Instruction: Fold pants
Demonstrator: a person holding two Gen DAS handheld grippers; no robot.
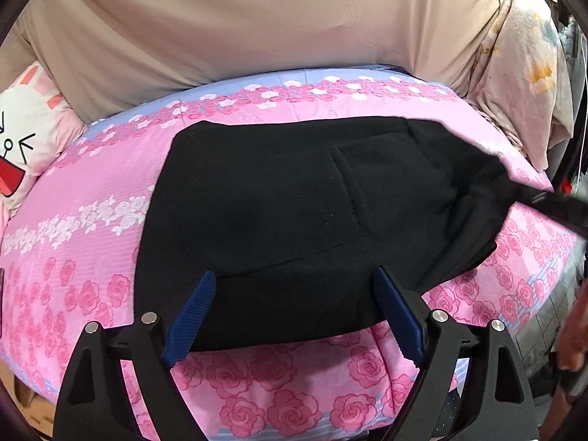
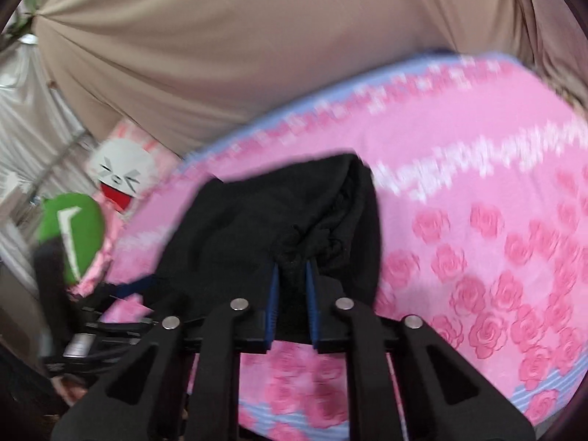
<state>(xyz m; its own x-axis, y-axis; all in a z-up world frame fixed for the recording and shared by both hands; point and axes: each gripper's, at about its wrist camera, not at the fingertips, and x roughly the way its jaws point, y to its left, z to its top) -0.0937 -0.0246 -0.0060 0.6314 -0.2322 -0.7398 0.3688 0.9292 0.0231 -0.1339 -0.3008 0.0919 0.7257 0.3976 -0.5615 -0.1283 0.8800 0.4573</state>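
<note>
On the bed, as seen from the left wrist view, black pants [image 1: 294, 213] are spread flat over a pink rose-print bedsheet [image 1: 92, 191], with a pocket seam visible near their middle. The left tool [image 1: 294, 286] is held low at the near edge of the bed, pointed forward over the near hem of the pants; its blue-padded fingers [image 1: 193, 316] are spread wide apart, one to each side of the fabric edge, and nothing is gripped between them. At the right edge, one corner of the pants is drawn up off the sheet toward a dark, blurred shape. A cartoon rabbit pillow [image 1: 22, 147] lies at the far left, and a beige cloth [image 1: 239, 25] hangs behind the bed. From the right wrist view, which is blurred, the right tool [image 2: 292, 272] is seen angled across the bed with its blue fingers [image 2: 272, 294] drawn close together, and a bunched fold of the pants [image 2: 264, 220] is pinched between them, the cloth gathered into wrinkles just past the tips. The rabbit pillow [image 2: 119, 172] appears at the left of the bedsheet [image 2: 477, 202].
</note>
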